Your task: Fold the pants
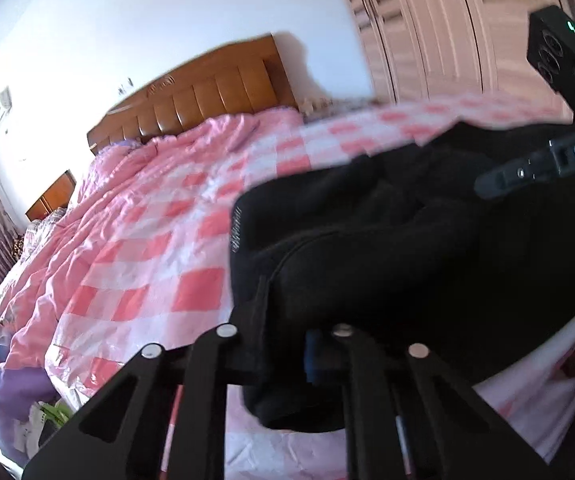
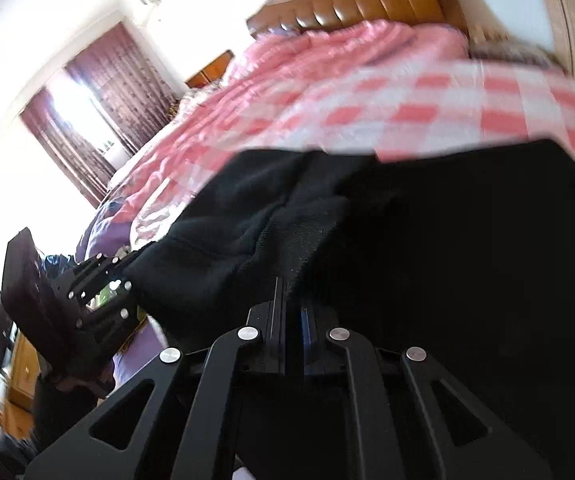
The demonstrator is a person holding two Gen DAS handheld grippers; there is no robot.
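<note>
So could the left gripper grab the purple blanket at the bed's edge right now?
Probably not. The left gripper is shut on the black fleece pants, so it has no free grip. The purple blanket lies off to its side, apart from it, beside the pink checked quilt.

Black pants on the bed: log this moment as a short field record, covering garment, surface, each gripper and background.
garment: black pants, bunched, lifted at the near edge
surface: bed with pink-and-white checked quilt
left gripper: shut on the pants fabric
right gripper: shut on the pants fabric, beside the left gripper
background: wooden headboard, wardrobe doors, dark red curtains at a bright window
image quality: motion blur in both views
</note>
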